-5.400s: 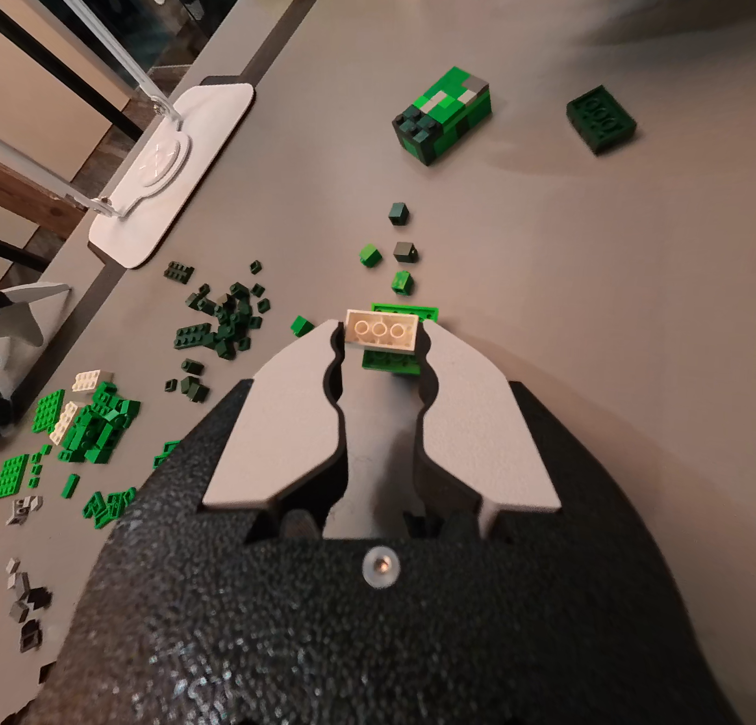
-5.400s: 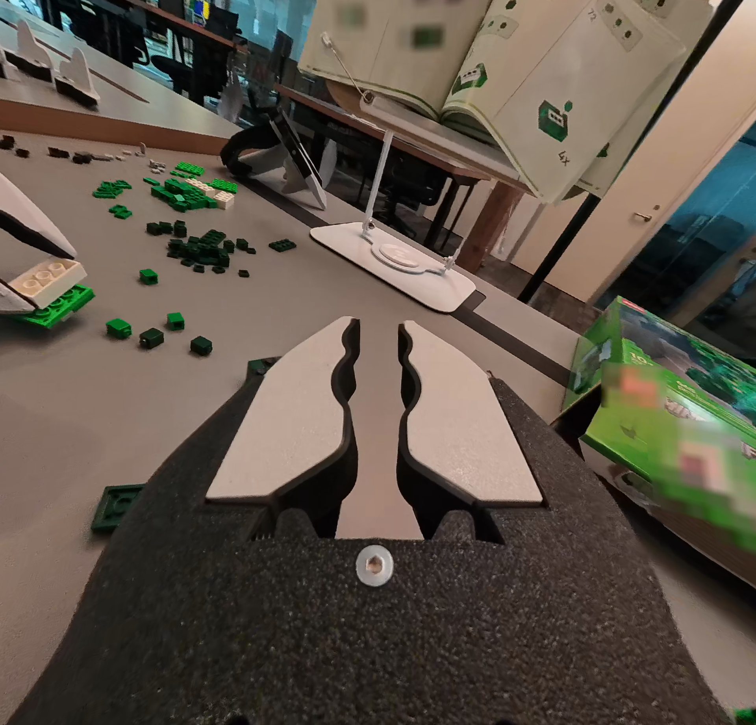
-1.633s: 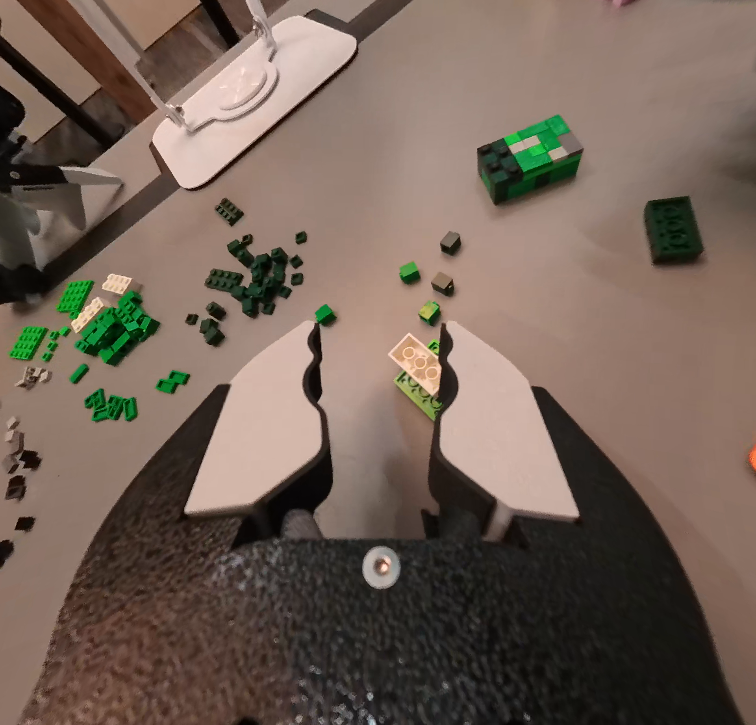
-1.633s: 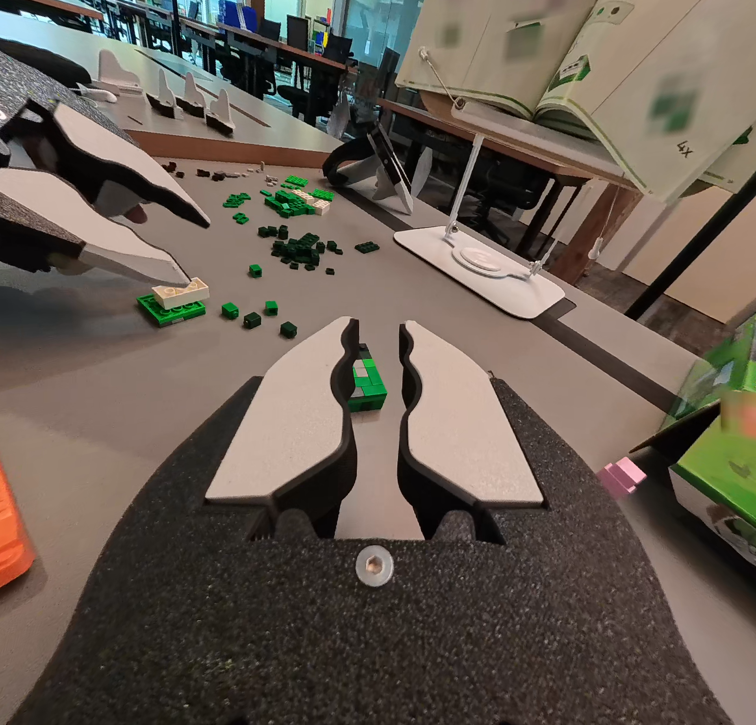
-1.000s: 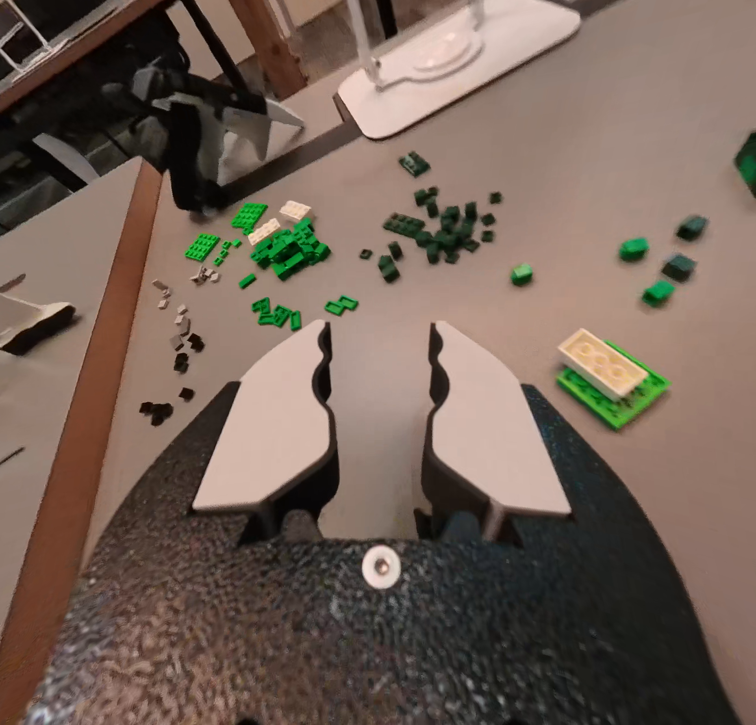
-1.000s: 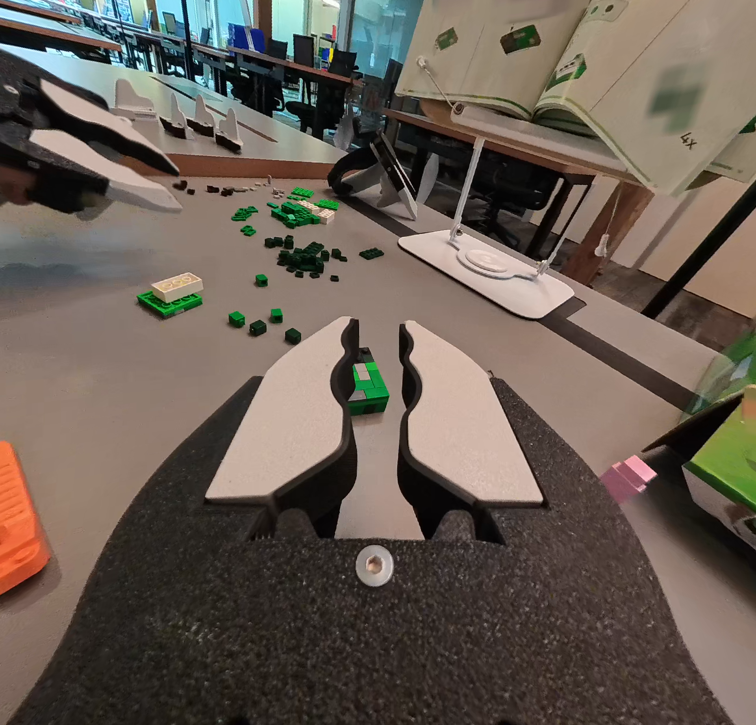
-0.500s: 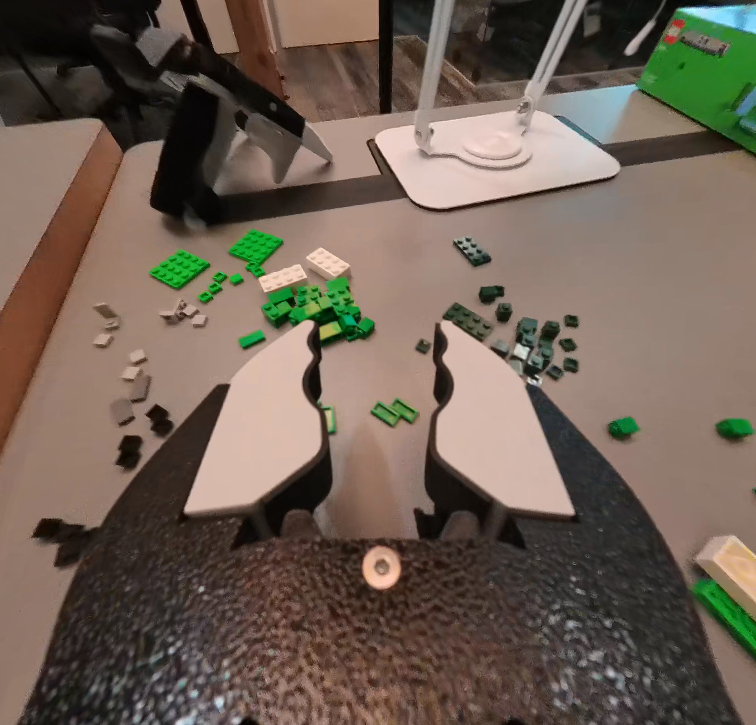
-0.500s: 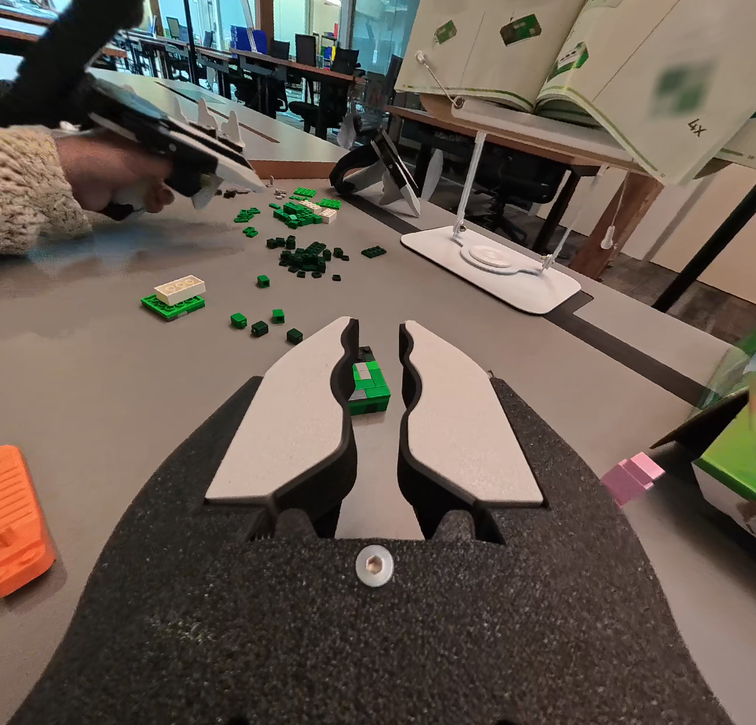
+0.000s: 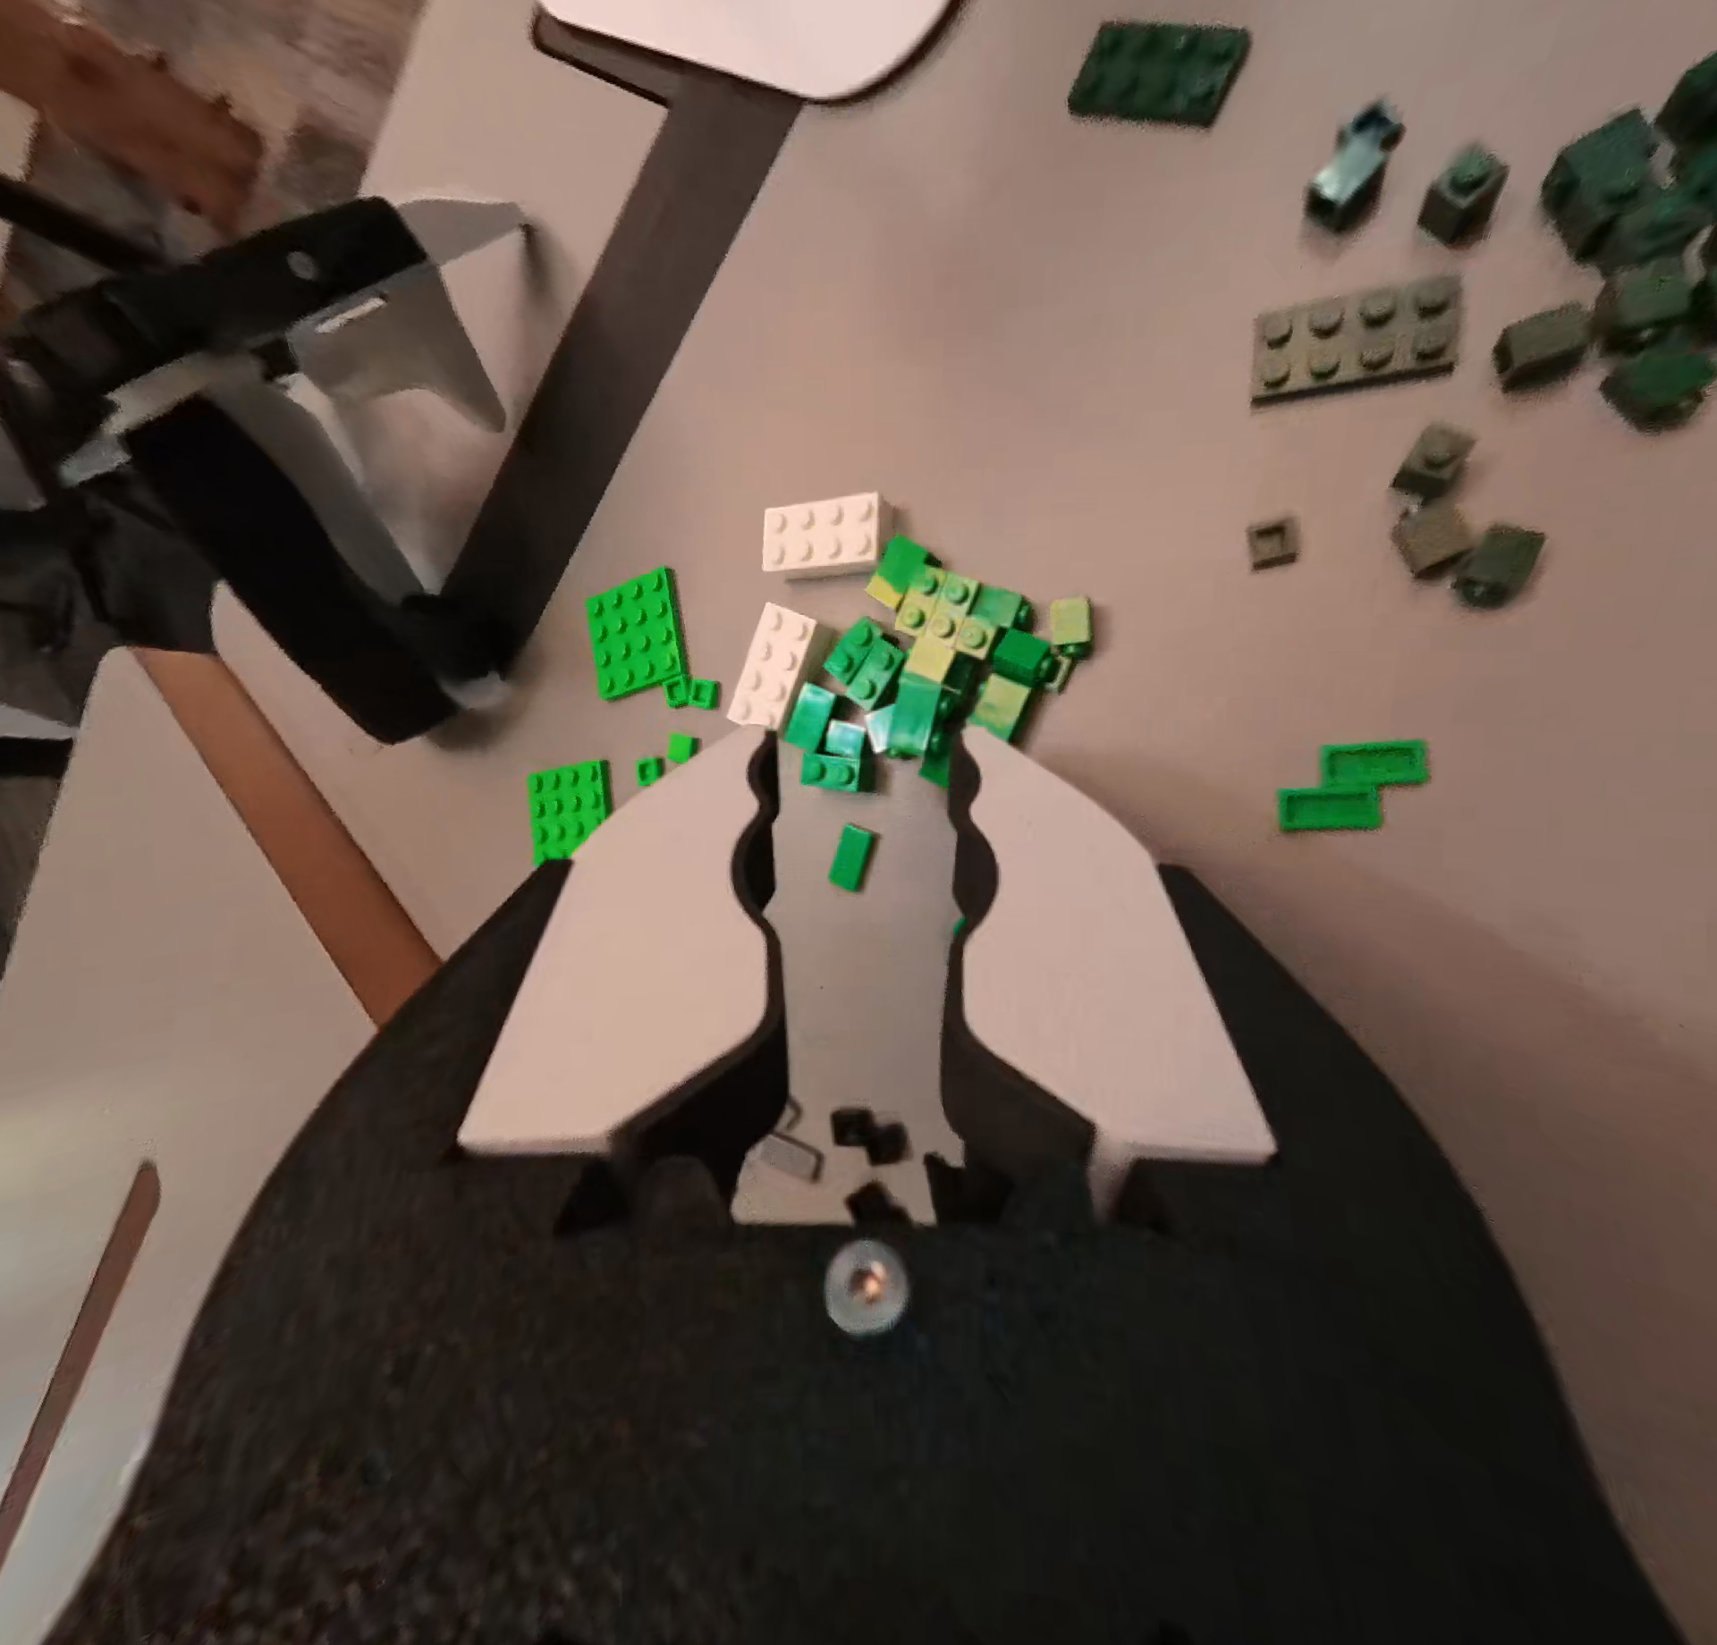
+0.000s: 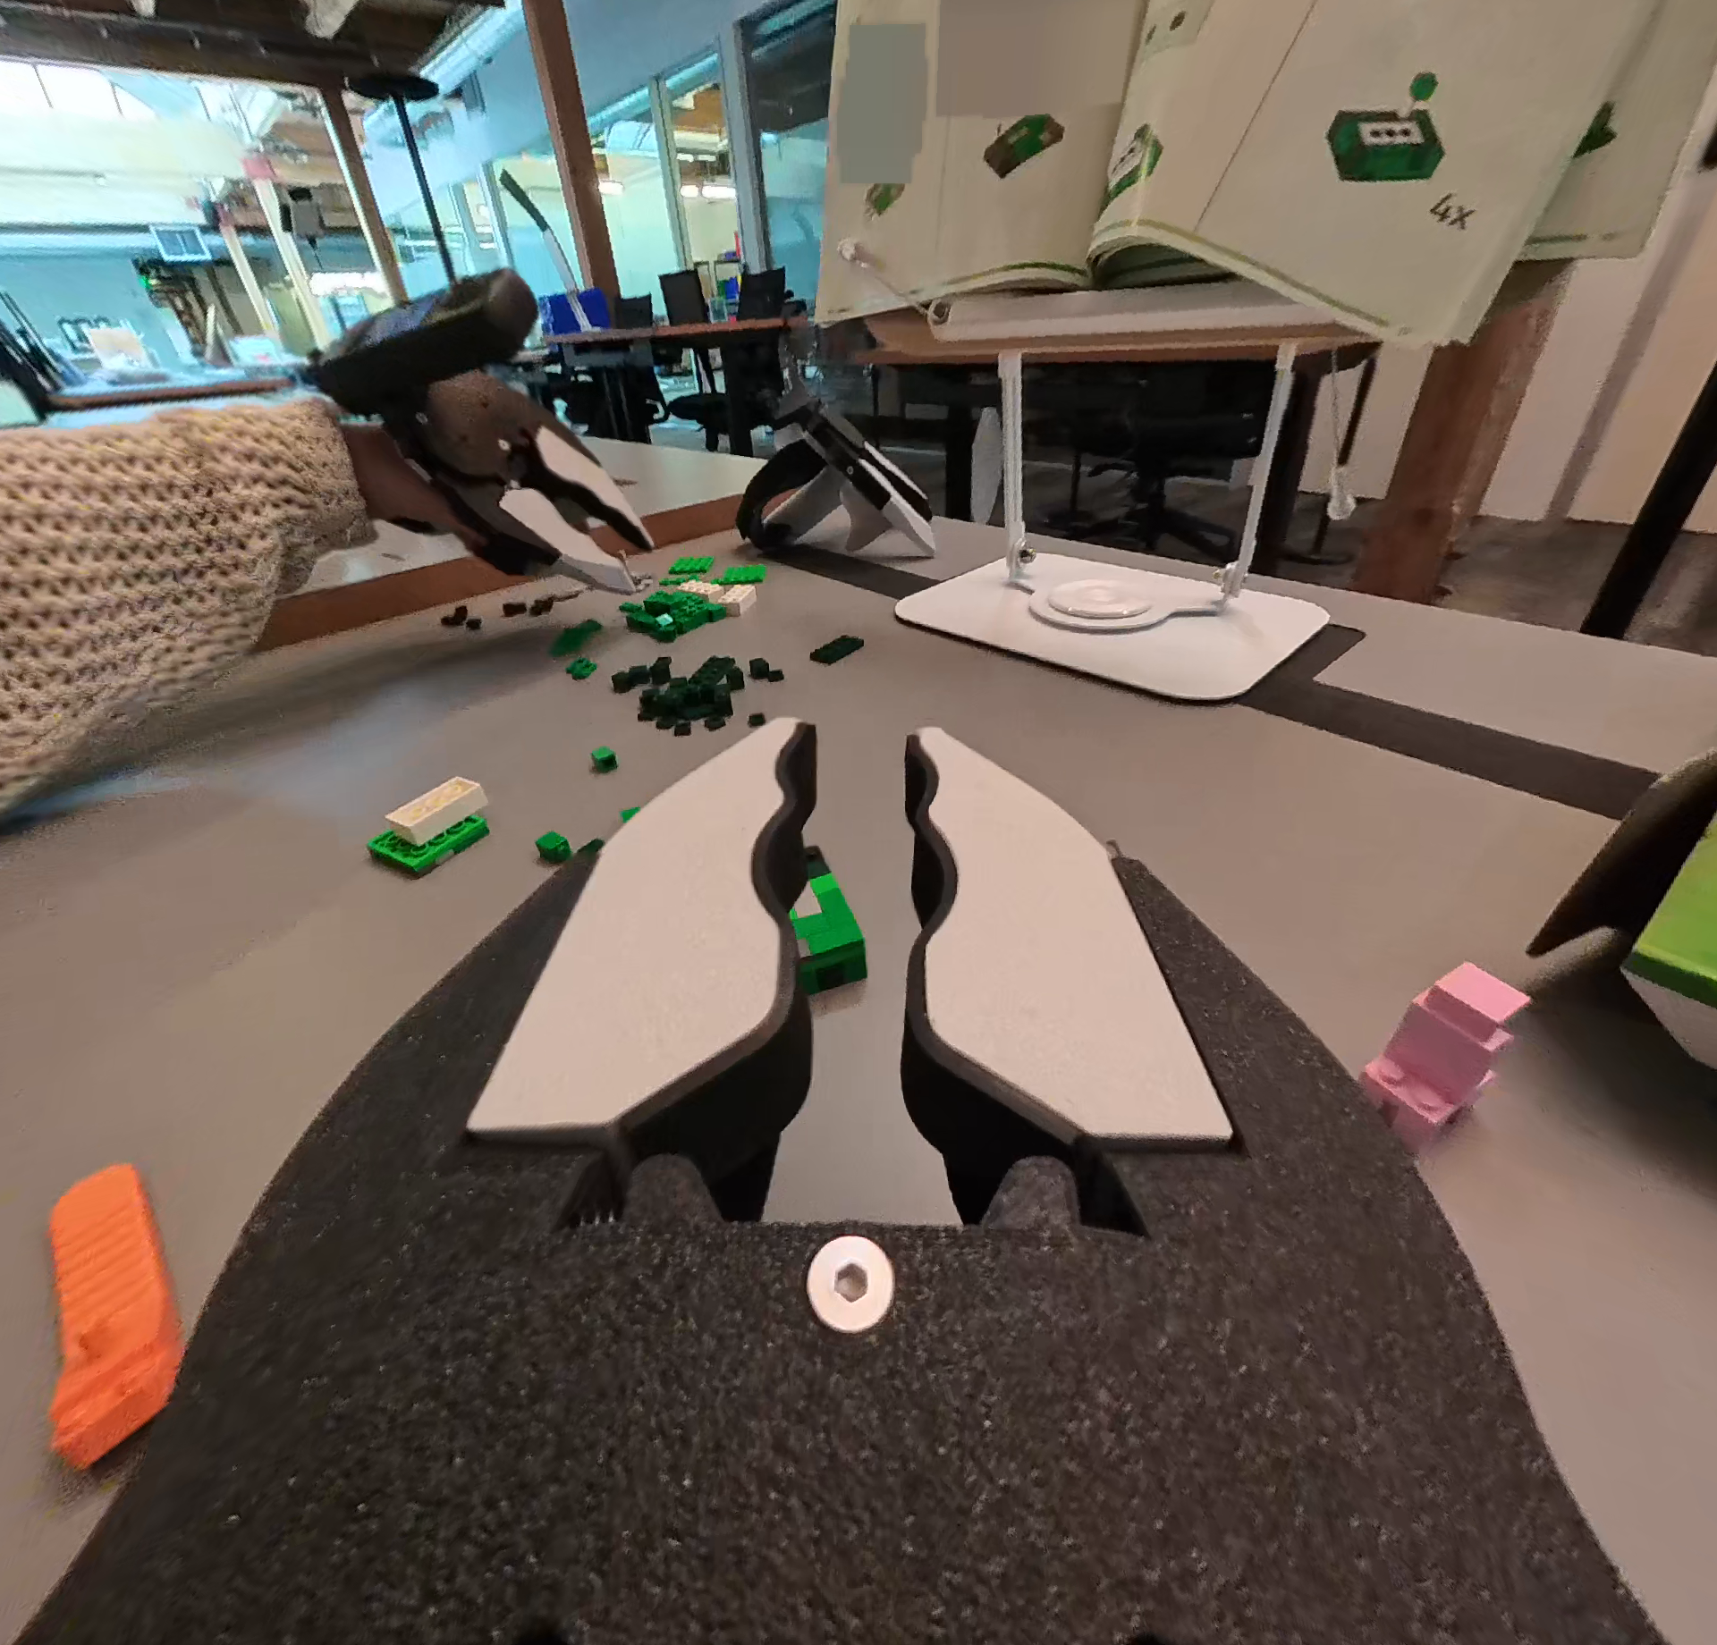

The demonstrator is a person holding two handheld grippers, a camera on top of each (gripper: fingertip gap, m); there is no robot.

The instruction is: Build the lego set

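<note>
My left gripper (image 9: 859,750) is open and empty, tips just above a pile of bright green bricks (image 9: 929,672) with two white bricks (image 9: 827,532) beside it. It also shows far off in the right wrist view (image 10: 604,541), held by a hand in a knit sleeve. My right gripper (image 10: 859,737) is open and empty, hovering over a small green build (image 10: 827,932) that shows between its fingers. A white brick on a green plate (image 10: 432,825) lies on the table to the left.
Dark green bricks (image 9: 1635,207) (image 10: 697,681) lie in a heap to the right of the bright pile. A white stand (image 10: 1115,616) holds an open instruction booklet (image 10: 1301,114). An orange brick separator (image 10: 107,1303), a pink figure (image 10: 1440,1052) and a green box (image 10: 1672,950) lie near. About 40 centimeters separates my left fingertips from my right. The orange brick separator (image 10: 107,1303) is about 20 centimeters from my right fingertips and 40 centimeters from my left.
My left gripper let go of the white brick on the green plate, swung left and came down onto the bright green pile. My right gripper stayed open over the small green build.
</note>
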